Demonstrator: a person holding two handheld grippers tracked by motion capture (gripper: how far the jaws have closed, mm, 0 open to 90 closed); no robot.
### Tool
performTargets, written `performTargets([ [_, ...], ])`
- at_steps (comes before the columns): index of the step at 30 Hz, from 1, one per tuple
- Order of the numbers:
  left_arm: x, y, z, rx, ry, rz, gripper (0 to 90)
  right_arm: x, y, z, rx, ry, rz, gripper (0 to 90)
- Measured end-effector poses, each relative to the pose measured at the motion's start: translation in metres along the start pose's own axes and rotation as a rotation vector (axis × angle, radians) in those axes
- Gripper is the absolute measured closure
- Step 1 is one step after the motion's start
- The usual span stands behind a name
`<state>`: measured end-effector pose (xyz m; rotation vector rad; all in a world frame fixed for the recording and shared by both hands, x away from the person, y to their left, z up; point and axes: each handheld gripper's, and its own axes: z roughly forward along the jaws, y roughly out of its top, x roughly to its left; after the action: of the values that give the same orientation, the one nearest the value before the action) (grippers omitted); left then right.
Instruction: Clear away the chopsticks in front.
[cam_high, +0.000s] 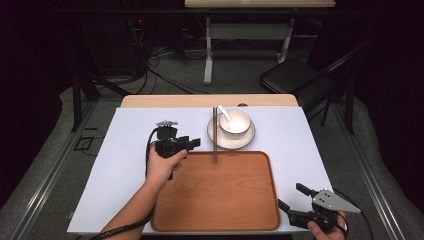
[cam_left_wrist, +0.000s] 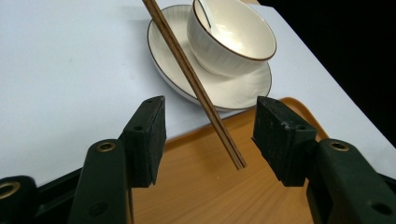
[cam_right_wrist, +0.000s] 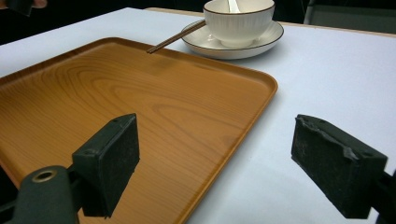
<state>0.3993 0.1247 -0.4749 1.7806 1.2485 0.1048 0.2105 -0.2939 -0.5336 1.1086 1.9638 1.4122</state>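
A wooden tray (cam_high: 215, 200) (cam_left_wrist: 224, 196) (cam_right_wrist: 93, 93) lies on the white table cover. Behind it a white bowl (cam_high: 235, 120) (cam_left_wrist: 233, 37) (cam_right_wrist: 239, 18) with a spoon (cam_high: 225, 115) stands on a white saucer (cam_high: 231, 136) (cam_left_wrist: 233, 88) (cam_right_wrist: 233, 44). A pair of brown chopsticks (cam_high: 215, 135) (cam_left_wrist: 194, 84) (cam_right_wrist: 175, 37) rests from the saucer's left rim onto the tray's far edge. My left gripper (cam_high: 192, 143) (cam_left_wrist: 210, 135) is open, its jaws either side of the chopsticks' near end without touching. My right gripper (cam_high: 292, 202) (cam_right_wrist: 215, 158) is open over the tray's near right corner, holding nothing.
The white table cover (cam_high: 125, 150) has free room left of the tray and on the right side. A black chair (cam_high: 295, 77) and another table's legs (cam_high: 207, 50) stand beyond the far edge. A cable trails from the left gripper past the person's forearm (cam_high: 135, 210).
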Motion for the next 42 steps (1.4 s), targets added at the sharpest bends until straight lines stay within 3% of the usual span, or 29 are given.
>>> performTargets([
  [8,0.003,0.014,0.012,0.01,0.012,-0.04,46.4,0.0,0.0,0.0,-0.001,0.0,0.0,15.0],
  [22,0.003,0.015,0.038,0.04,0.039,-0.072,55.0,0.0,0.0,0.0,0.002,0.003,0.0,15.0],
  [25,0.005,0.014,0.043,0.061,0.033,-0.096,58.2,0.0,0.0,0.0,-0.001,0.003,0.001,15.0],
  [26,0.007,0.014,0.047,0.1,0.014,-0.135,59.7,-0.001,0.0,0.0,0.0,0.005,0.003,15.0],
  [27,0.008,0.013,0.049,0.106,0.002,-0.143,60.6,-0.001,0.0,0.0,0.0,0.005,0.003,15.0],
  [42,0.008,0.003,0.075,0.196,-0.064,-0.206,70.2,-0.001,0.0,0.0,0.002,0.008,0.005,15.0],
])
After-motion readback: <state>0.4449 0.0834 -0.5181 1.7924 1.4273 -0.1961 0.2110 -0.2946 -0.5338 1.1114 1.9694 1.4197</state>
